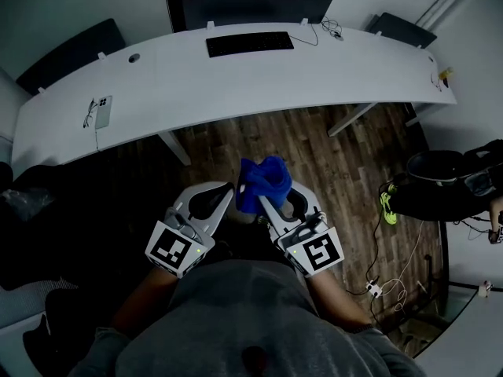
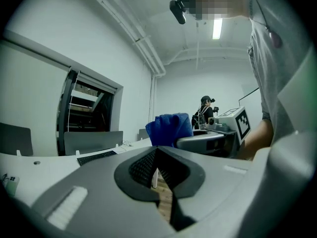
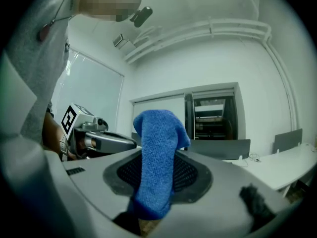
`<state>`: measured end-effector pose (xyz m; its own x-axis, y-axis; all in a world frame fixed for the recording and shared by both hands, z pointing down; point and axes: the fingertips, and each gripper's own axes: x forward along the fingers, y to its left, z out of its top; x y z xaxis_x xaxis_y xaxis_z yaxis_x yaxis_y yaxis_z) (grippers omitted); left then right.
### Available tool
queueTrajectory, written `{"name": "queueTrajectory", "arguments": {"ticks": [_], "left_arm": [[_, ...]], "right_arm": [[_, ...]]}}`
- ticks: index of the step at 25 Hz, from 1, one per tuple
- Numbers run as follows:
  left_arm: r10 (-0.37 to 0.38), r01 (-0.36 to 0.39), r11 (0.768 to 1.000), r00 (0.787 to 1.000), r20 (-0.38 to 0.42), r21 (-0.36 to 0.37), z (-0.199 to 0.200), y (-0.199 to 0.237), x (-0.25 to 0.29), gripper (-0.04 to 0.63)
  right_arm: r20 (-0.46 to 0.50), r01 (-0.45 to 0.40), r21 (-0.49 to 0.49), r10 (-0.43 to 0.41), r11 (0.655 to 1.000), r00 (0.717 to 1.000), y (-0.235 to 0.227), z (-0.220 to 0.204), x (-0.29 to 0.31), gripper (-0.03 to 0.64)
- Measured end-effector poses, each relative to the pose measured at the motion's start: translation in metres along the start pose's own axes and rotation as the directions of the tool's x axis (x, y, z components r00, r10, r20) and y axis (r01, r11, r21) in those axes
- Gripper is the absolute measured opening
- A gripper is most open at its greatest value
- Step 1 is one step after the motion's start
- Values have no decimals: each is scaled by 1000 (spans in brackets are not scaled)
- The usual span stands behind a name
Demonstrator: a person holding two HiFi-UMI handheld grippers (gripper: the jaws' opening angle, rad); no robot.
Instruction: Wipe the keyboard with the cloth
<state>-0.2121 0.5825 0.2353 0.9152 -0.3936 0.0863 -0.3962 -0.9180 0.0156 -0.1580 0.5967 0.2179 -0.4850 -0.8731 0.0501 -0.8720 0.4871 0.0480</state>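
Observation:
The black keyboard (image 1: 250,43) lies at the far side of the curved white desk (image 1: 330,73), well away from both grippers; it also shows small in the left gripper view (image 2: 96,157). A blue cloth (image 1: 263,183) sticks up from my right gripper (image 1: 262,201), which is shut on it, held over the wooden floor near my body. In the right gripper view the cloth (image 3: 158,152) hangs clamped between the two jaws of the right gripper (image 3: 159,182). My left gripper (image 1: 229,188) is just left of the cloth, shut with nothing in it (image 2: 156,152). The cloth (image 2: 171,129) shows beyond its tips.
A phone (image 1: 103,110) with a cable lies on the desk's left part. Dark chairs (image 1: 255,8) stand behind the desk. Cables and a power strip (image 1: 374,288) lie on the floor at right, near a person's green shoe (image 1: 388,203). Another person (image 2: 205,114) stands far off.

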Motion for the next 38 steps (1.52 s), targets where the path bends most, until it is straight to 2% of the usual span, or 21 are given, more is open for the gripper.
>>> {"name": "queueTrajectory", "arguments": {"ticks": [12,20,22,25,31,35,38], "left_arm": [[94,-94,995,995,-24,-18,10,52,55,8],[144,-147,989,986,-86,-23,11,72,102,9],[156,-158,987,985,-69,-30,15,74,117,9],[173,-173,985,984,-41,-4,20,79,139,8],[218,-218,976,975,-36,0,24,85,172,8],[247,-251,967,967,-62,-48,26,89,186,8],[259,-263,964,963,-68,-50,22,101,193,8]], "right_arm": [[-10,-107,-16,106,994,994,-65,-3,48,144],[1,-174,2,174,985,985,-116,-6,65,143],[7,-187,6,187,982,982,-132,-6,67,143],[12,-205,12,205,979,979,-154,-6,69,140],[15,-240,10,240,971,971,-194,-11,74,133],[3,-261,18,261,965,965,-211,-13,77,133],[1,-271,20,271,962,963,-222,-17,89,133]]}}
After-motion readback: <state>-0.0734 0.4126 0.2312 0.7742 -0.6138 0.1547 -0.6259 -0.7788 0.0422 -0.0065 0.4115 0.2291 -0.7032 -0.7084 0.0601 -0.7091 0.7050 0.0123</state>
